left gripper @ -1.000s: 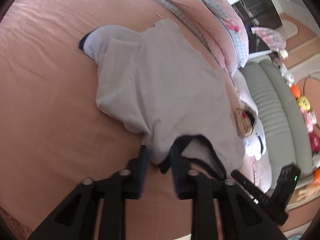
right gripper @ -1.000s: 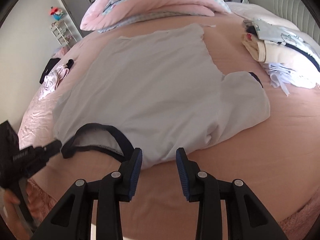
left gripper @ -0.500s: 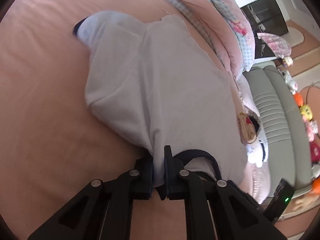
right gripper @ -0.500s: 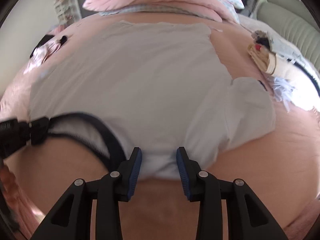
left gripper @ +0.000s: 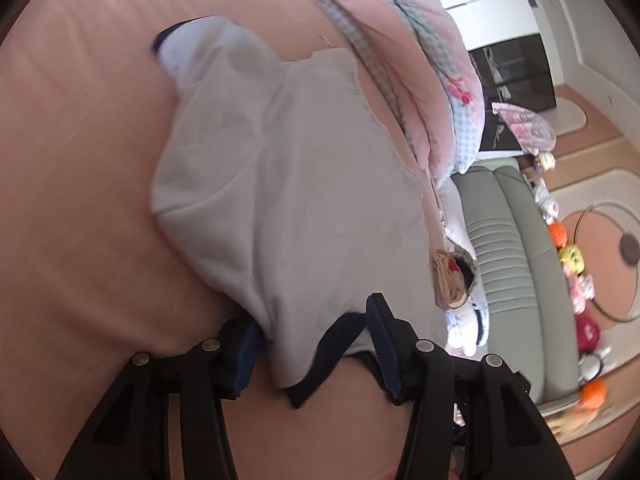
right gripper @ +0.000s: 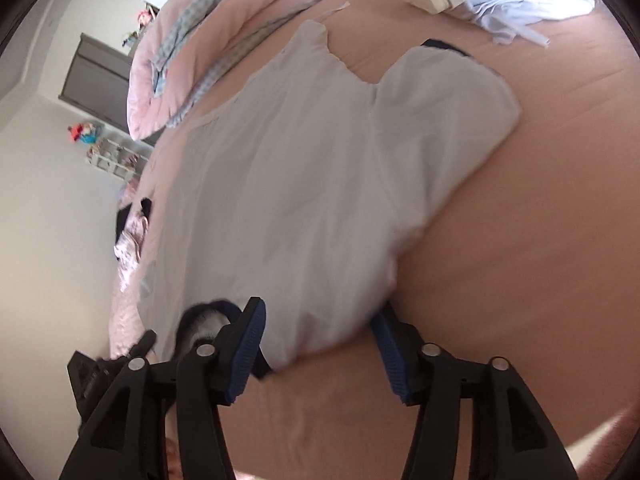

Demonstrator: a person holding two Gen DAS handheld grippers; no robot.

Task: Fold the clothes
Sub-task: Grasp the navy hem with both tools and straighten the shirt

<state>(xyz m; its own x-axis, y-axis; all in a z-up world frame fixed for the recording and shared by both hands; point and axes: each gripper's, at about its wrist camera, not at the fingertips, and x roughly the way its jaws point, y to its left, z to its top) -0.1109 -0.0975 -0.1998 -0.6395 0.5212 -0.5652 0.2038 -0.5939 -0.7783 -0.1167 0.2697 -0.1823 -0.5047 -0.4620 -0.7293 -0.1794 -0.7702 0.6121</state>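
right now the white t-shirt point(left gripper: 304, 184) lies spread on the pink bed point(left gripper: 80, 220), navy collar point(left gripper: 320, 364) nearest the cameras. left claw point(left gripper: 316, 356) is opening, its pads standing clear of the shoulder and collar cloth bunched between them. right claw point(right gripper: 320, 356) is opening too, wide around the other shoulder, not pinching. a folded quilt point(right gripper: 224, 40) sits beyond the hem.

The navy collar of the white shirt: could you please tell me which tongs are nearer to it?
Left. The left tongs, opening, straddle the collar; the right tongs, also opening, straddle the shoulder beside it.
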